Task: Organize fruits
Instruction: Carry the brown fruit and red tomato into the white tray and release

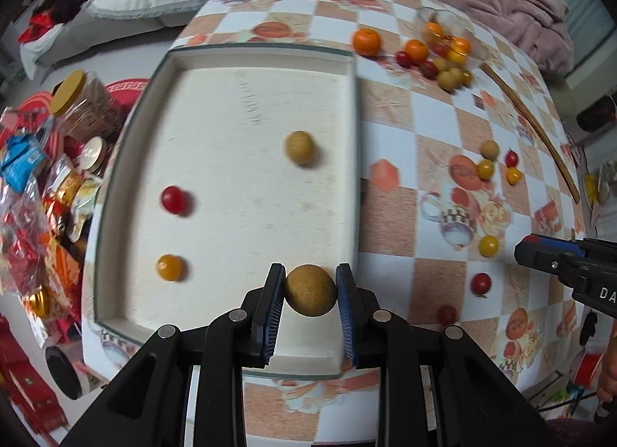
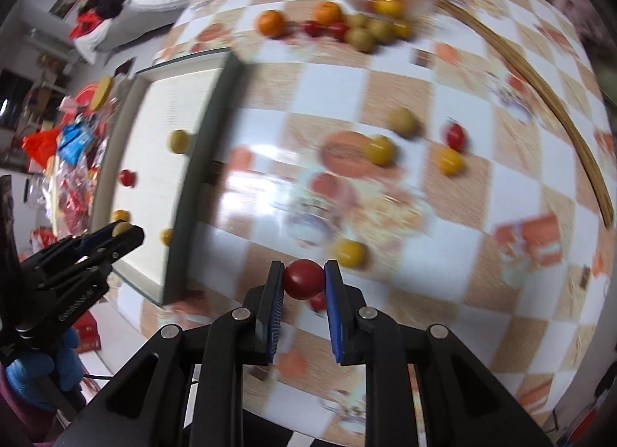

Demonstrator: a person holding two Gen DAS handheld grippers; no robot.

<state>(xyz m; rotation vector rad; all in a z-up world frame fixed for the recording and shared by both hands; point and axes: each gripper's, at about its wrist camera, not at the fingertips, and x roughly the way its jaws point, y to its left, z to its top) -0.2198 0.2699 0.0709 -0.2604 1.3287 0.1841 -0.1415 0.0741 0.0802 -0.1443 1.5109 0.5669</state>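
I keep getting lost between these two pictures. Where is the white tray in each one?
Left wrist view: the white tray fills the centre-left, under the brown fruit held in the fingers.
Right wrist view: the tray sits at the left edge.
Shared landmark: the red tomato lying inside it.

Left gripper (image 1: 310,285) and right gripper (image 2: 304,279), jaws clamped, pointing steeply down.
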